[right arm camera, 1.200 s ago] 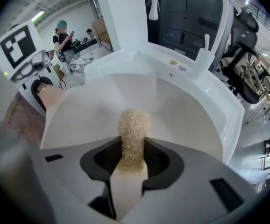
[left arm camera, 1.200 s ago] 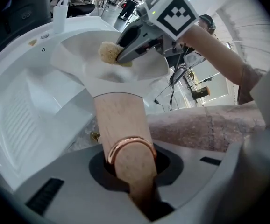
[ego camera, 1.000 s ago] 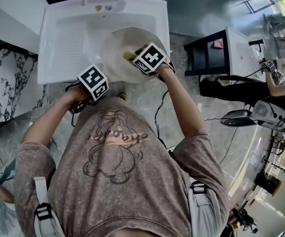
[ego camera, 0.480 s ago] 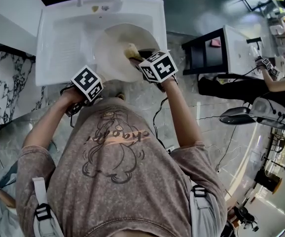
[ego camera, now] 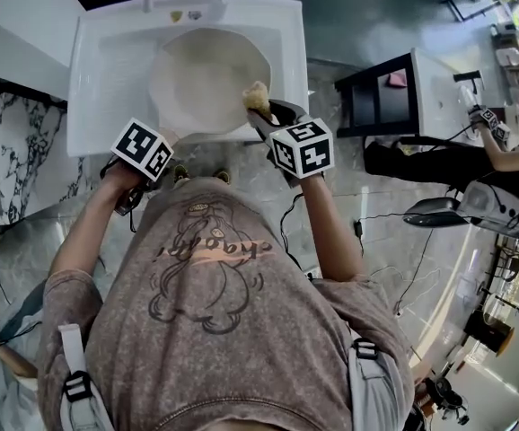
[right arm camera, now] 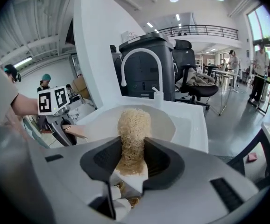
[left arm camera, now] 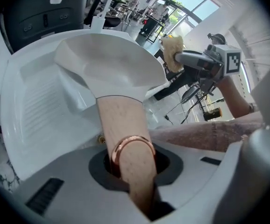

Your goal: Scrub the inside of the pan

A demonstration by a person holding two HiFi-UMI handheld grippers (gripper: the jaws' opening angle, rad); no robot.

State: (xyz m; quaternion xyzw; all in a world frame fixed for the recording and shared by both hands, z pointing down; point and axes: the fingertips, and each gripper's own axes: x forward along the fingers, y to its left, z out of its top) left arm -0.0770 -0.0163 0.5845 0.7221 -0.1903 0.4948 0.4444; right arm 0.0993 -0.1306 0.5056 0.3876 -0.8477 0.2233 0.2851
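In the head view the pan (ego camera: 207,79) lies tilted in the sink (ego camera: 98,70), ahead of both jaws. My right gripper (ego camera: 268,113) holds the scrub pad (ego camera: 258,97) at the pan's right rim.

In the left gripper view the jaws of my left gripper (left arm camera: 130,164) are clamped on the wooden handle (left arm camera: 121,120). I judge that a hard scrubbing push could turn the pan around this single grip.

In the right gripper view the jaws pinch only the lower part of the pad, so it may bend or slip out.
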